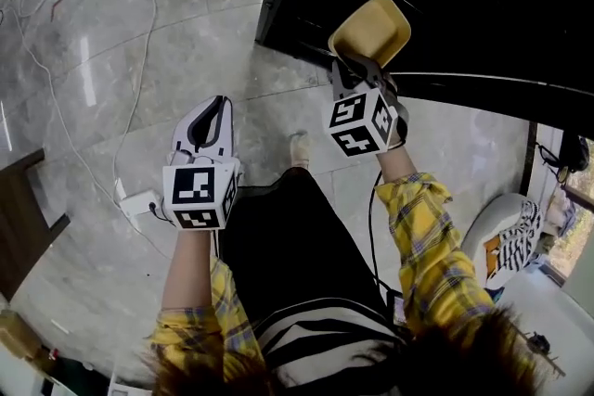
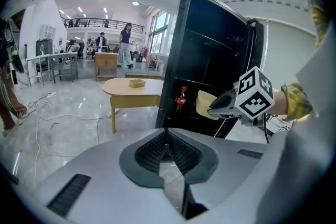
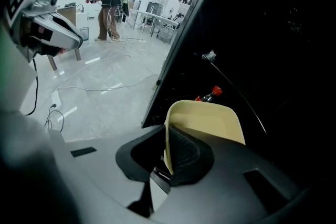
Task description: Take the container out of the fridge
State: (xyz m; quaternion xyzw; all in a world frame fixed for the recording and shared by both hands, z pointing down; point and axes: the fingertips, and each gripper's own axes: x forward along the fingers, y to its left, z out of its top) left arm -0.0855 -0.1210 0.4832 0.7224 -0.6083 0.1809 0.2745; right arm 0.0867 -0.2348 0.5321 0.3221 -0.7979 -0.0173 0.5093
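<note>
The right gripper (image 1: 356, 68) clamps the container (image 1: 371, 29) by its rim at the open front of the fridge (image 1: 464, 5). The left gripper (image 1: 212, 118) hangs beside the fridge, jaws together on nothing. The container looks nearly out, with only carrying it clear left to do.

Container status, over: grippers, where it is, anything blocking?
Right gripper shut on the yellow container, at its rim. Left gripper shut, empty, off to the side. Container at the open fridge front; red-capped bottle behind it, not touching.
</note>
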